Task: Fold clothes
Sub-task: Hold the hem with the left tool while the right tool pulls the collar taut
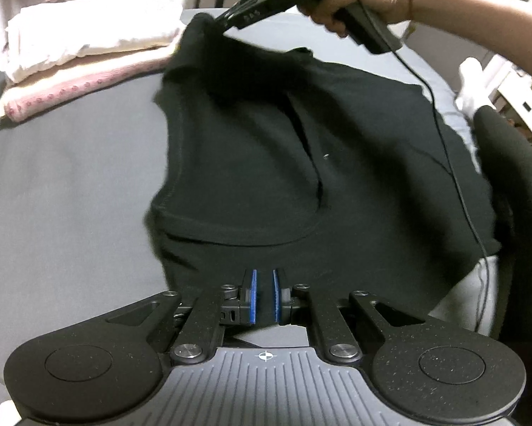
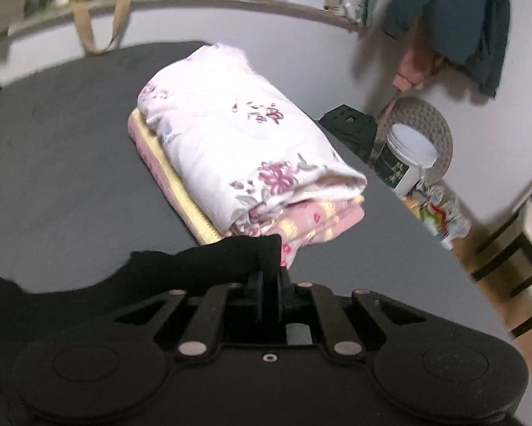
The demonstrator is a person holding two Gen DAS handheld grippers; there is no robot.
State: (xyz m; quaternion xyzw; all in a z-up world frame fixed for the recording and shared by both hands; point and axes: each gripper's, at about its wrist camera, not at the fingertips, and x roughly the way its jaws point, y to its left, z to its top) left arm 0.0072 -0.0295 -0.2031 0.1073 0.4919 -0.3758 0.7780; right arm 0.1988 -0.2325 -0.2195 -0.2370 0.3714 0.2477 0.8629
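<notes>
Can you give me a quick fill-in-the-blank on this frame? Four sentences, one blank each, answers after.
1. Both grippers are shut on the same ____ garment.
2. The right gripper holds its piece of cloth ____ than the left gripper does.
3. In the folded pile, the white floral piece lies ____ the pink and yellow one.
4. The garment lies on a ____ surface.

Missing words: black; higher; on top of; grey

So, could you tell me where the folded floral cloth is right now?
In the right wrist view, the folded floral cloth sits centre frame atop a pink and yellow folded blanket on the dark surface.
</notes>
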